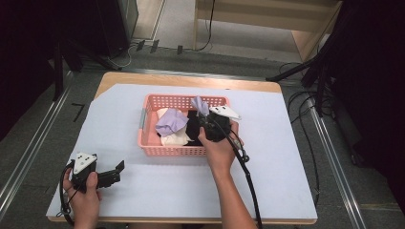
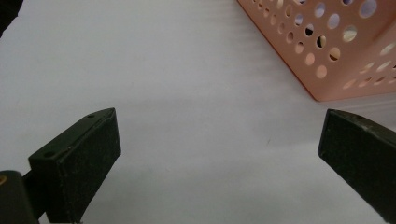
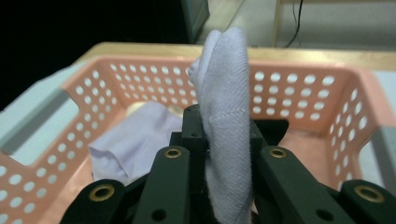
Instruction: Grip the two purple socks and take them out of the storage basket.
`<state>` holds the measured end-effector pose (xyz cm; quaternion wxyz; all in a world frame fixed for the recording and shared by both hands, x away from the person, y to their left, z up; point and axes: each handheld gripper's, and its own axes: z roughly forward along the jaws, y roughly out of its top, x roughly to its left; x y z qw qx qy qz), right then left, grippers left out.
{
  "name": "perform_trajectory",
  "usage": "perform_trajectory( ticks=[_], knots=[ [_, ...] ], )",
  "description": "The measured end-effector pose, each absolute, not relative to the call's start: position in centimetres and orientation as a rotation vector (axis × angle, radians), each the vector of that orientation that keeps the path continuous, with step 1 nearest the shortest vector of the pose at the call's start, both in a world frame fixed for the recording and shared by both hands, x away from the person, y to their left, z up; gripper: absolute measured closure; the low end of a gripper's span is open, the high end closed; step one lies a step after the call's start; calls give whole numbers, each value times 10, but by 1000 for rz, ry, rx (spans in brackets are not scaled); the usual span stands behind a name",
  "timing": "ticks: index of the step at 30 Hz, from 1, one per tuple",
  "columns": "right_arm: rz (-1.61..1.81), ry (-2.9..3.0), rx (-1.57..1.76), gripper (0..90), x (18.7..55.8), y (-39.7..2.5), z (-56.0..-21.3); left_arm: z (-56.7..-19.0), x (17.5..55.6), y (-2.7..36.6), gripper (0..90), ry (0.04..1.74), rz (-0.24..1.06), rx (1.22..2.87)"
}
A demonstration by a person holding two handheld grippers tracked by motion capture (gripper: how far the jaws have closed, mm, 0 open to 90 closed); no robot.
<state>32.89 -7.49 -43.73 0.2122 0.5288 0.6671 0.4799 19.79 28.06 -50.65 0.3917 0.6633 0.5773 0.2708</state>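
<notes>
Holding socks (image 1: pixel 171 125), basket (image 1: pixel 179 150); right tool (image 1: pixel 206 120) pinches one.

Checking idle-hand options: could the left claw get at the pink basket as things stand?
Probably yes. The left claw stands open over the bare white sheet, and nothing lies between it and the pink basket's near corner.

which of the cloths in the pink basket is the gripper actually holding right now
The lilac cloth, pinched upright by the right gripper. The other lilac cloth, cream cloth and black one lie loose in the basket.
</notes>
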Motion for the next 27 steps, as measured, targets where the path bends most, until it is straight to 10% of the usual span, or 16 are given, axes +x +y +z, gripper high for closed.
perform_trajectory(
  ticks=[27],
  knots=[
    [1292, 1574, 1506, 789, 314, -193, -436, -506, 198, 280, 1, 1461, 694, 1687]
  ],
)
